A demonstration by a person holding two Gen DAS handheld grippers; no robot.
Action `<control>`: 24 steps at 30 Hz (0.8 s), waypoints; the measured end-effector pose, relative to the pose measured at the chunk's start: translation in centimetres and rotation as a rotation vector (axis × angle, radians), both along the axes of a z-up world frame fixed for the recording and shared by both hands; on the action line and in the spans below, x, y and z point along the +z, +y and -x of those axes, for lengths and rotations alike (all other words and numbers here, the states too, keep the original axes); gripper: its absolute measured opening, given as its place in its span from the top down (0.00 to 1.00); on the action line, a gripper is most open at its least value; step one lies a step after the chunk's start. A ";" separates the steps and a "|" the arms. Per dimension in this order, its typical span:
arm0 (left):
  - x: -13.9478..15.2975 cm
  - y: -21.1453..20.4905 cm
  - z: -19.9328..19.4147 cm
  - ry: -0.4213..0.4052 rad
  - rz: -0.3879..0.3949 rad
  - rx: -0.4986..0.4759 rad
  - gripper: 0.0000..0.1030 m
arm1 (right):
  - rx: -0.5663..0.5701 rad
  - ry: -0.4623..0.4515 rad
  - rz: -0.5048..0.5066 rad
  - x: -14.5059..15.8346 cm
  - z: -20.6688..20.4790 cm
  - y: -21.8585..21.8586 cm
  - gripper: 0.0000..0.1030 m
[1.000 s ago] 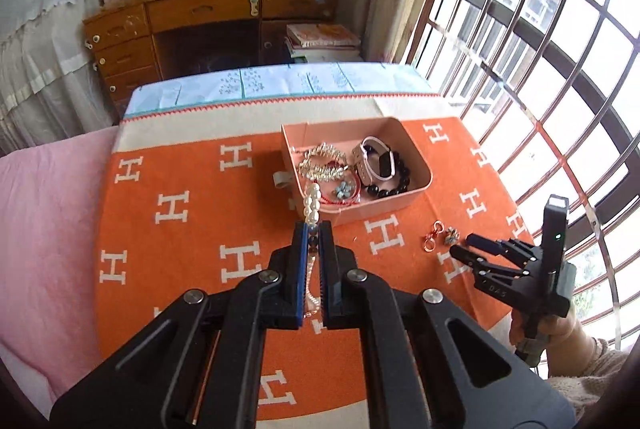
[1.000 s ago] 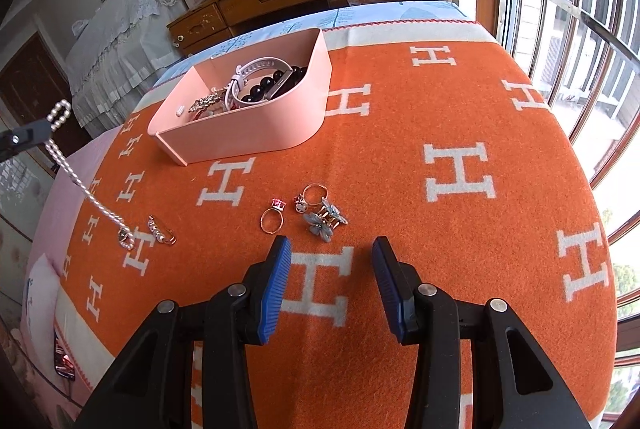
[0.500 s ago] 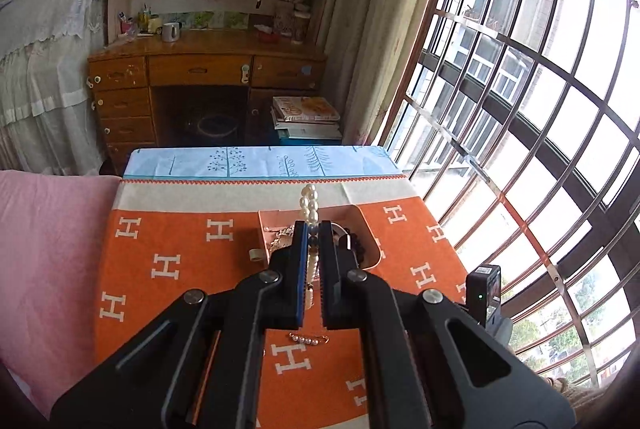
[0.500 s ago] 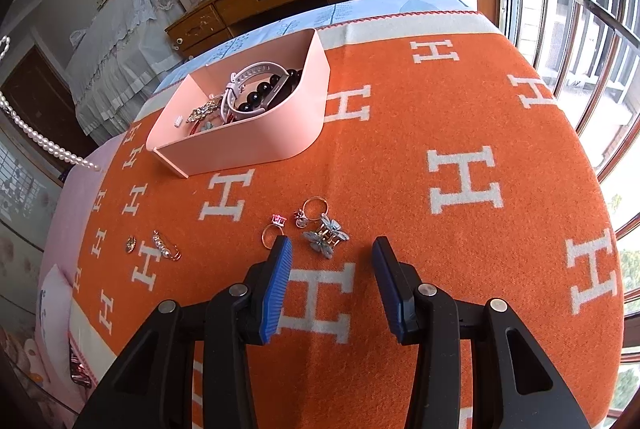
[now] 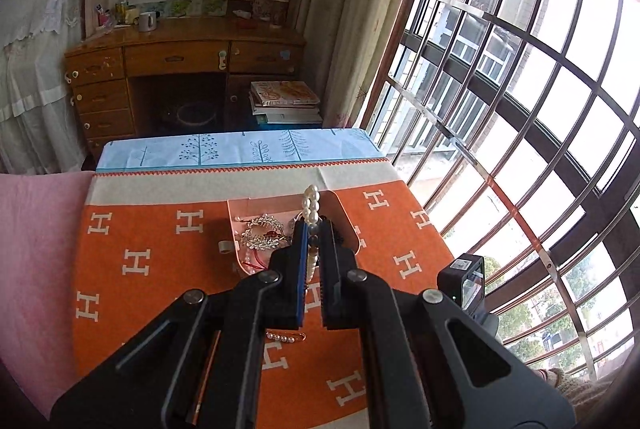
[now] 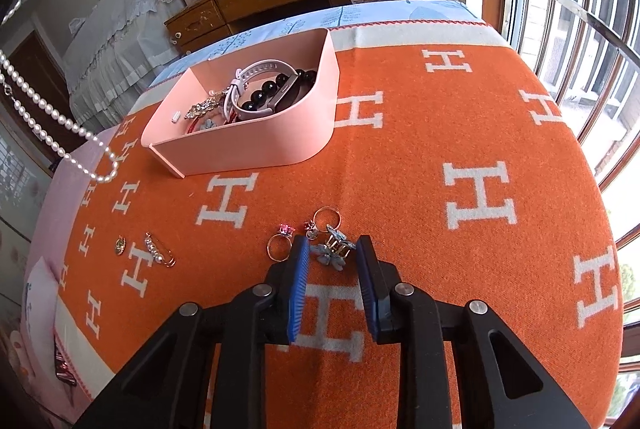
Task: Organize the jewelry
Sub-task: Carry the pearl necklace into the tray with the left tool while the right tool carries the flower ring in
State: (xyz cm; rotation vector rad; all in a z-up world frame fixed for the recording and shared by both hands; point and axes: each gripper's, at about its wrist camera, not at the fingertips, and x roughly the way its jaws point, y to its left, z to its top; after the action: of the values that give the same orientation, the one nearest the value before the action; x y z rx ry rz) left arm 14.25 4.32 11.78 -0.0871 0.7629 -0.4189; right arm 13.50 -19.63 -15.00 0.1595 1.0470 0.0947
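My left gripper (image 5: pixel 313 229) is shut on a white pearl necklace (image 5: pixel 311 203) and holds it high above the orange blanket; the strand hangs in the air at the left of the right wrist view (image 6: pixel 48 113). The pink tray (image 6: pixel 256 145) holds a white watch, black beads and brooches; it also shows below the left gripper (image 5: pixel 340 207). My right gripper (image 6: pixel 332 247) is open, low over a blue butterfly clip (image 6: pixel 330 257), which lies between its fingers. Rings (image 6: pixel 278 249) lie beside it.
A pearl pin (image 6: pixel 160 255) and a small gold charm (image 6: pixel 119 244) lie on the blanket (image 6: pixel 440 133) at the left. The pin also shows under the left gripper (image 5: pixel 286 337). A window with bars is on the right, a wooden desk behind.
My left gripper has lifted the pearl necklace clear of the blanket, and the strand now hangs near the tray. My right gripper has moved forward and down onto the butterfly clip.
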 end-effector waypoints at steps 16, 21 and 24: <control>0.9 0.4 -3.0 -0.047 0.008 0.052 0.97 | 0.087 -0.200 -0.102 12.5 -2.5 1.0 0.77; 1.1 0.4 -5.2 -0.051 0.032 0.074 0.97 | 0.100 -0.266 -0.098 16.3 -5.2 2.1 0.77; -0.2 -0.2 -6.6 -0.021 0.027 0.065 0.97 | 0.098 -0.259 -0.103 16.7 -6.8 2.7 0.77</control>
State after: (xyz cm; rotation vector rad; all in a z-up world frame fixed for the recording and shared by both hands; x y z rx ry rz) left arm 20.81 4.13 11.55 -0.1319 0.7316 -0.3675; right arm 20.30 -16.98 1.67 0.1842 0.7913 0.2522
